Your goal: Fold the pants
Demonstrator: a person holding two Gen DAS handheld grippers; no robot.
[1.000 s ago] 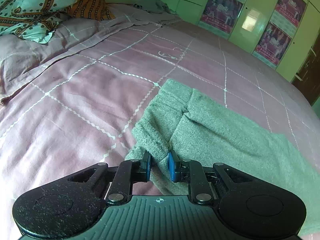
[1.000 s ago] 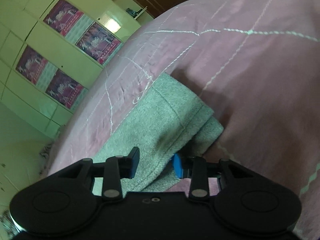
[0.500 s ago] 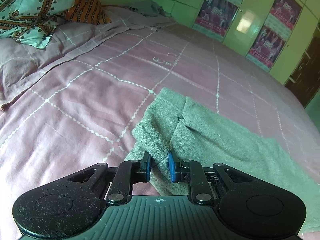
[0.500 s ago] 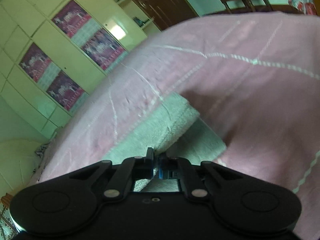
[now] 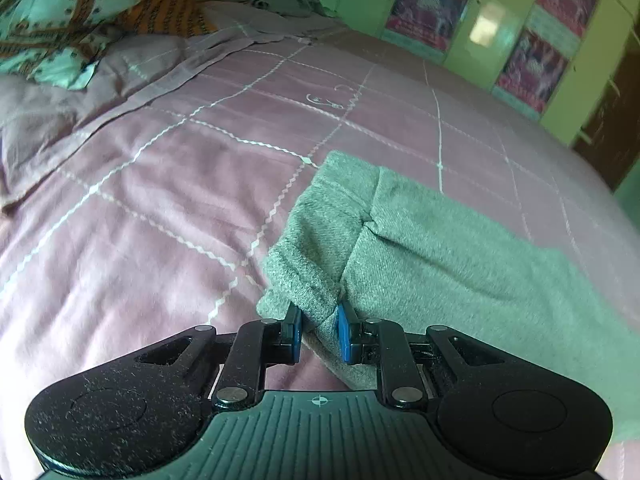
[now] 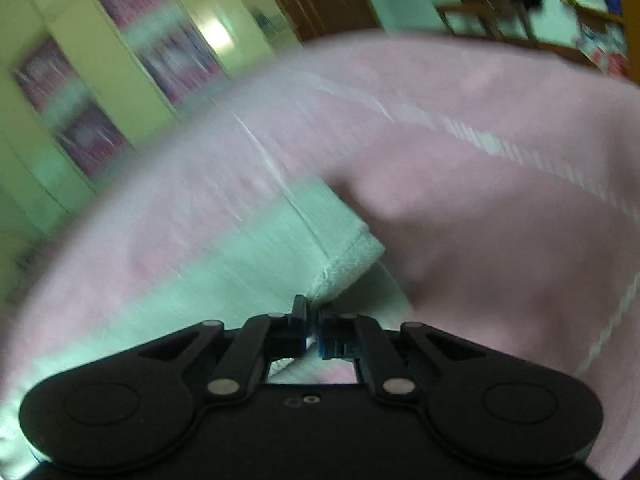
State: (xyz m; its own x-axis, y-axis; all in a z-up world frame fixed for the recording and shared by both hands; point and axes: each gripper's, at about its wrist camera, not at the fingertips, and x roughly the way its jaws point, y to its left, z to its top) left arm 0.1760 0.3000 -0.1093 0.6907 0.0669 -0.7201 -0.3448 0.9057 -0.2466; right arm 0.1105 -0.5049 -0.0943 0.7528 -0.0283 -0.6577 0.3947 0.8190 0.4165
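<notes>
The grey-green knitted fleece pants (image 5: 460,248) are seen lying on the pink checked bed (image 5: 160,184), already doubled lengthwise. The left hand-held gripper (image 5: 319,334) is clamped on the near waistband corner; the right hand-held gripper (image 6: 313,330) is pinched on the hem edge. A crosswise fold is judged outstanding.

Light: dim, greenish cast; glare patch on cupboard door (image 5: 486,29).
Left view: sharp centre, fisheye-bent edges.
Right view: heavy motion blur.
</notes>
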